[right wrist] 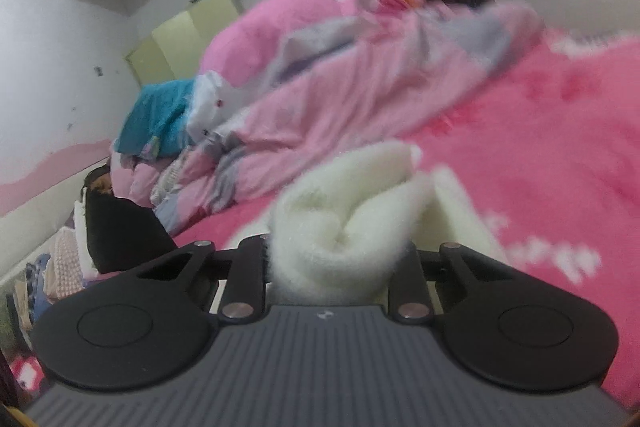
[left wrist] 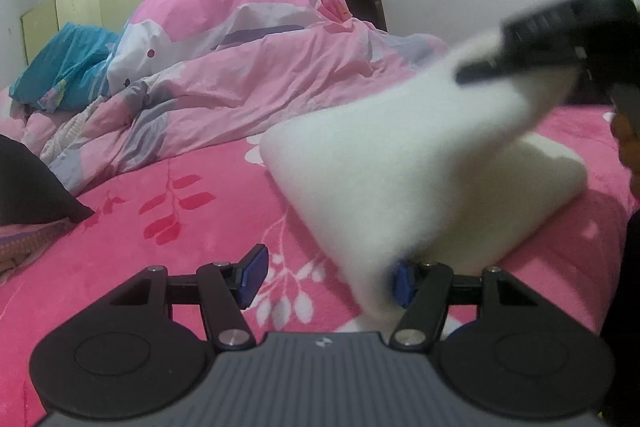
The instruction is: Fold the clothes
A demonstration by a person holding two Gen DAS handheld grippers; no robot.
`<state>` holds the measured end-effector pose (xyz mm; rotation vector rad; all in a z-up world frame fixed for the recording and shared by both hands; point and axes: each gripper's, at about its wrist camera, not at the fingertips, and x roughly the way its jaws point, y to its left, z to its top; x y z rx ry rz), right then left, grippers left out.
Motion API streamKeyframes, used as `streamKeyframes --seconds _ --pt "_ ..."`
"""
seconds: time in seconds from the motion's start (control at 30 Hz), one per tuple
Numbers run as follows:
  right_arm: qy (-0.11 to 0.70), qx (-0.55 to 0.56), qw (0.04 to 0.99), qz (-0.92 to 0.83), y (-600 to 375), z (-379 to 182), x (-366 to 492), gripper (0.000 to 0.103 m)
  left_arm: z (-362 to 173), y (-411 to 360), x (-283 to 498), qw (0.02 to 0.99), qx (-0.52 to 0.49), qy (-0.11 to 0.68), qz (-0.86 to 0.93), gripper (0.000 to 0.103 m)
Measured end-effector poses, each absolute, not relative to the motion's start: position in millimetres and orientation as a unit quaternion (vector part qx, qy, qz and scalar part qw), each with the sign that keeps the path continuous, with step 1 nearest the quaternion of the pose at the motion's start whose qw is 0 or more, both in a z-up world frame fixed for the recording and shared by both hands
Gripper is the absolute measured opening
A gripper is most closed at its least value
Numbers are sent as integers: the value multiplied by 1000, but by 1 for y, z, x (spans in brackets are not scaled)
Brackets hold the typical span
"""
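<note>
A white fluffy garment (left wrist: pixel 400 167) lies on the pink floral bedsheet (left wrist: pixel 160 227), with one part lifted up to the right. My right gripper (left wrist: pixel 484 51) holds that lifted part. In the right wrist view the fabric (right wrist: pixel 332 211) is bunched between its fingers, and the right gripper (right wrist: pixel 336 251) is shut on it. My left gripper (left wrist: pixel 326 281) stands open low over the sheet. The garment's near edge drapes over its right blue pad (left wrist: pixel 402 285), while the left pad (left wrist: pixel 252 279) is bare. Both views are blurred.
A crumpled pink quilt (left wrist: pixel 260 67) and a teal pillow (left wrist: pixel 68 63) fill the far side of the bed. A black item (left wrist: pixel 32 187) lies at the left edge, with stacked clothes (right wrist: pixel 60 259) beside it. A person (left wrist: pixel 624 267) is at the right edge.
</note>
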<state>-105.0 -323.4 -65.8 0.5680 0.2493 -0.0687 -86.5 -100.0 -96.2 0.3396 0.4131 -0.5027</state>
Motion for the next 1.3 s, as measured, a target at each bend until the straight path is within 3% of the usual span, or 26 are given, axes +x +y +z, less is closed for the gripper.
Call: streamKeyframes --seconds 0.53,0.77,1.13,1.3 --pt "153 387 909 2 -344 -110 -118 27 -100 -96 -85 932 167 207 -246 64" --pt "120 336 934 13 -344 -91 -113 22 -98 -103 -85 930 191 199 -243 64" --pt "174 385 906 5 -367 -121 -119 21 -99 -107 -87 926 189 206 -252 64" --pt "187 427 884 26 -381 -120 -127 27 -97 -106 -92 926 186 207 -254 63"
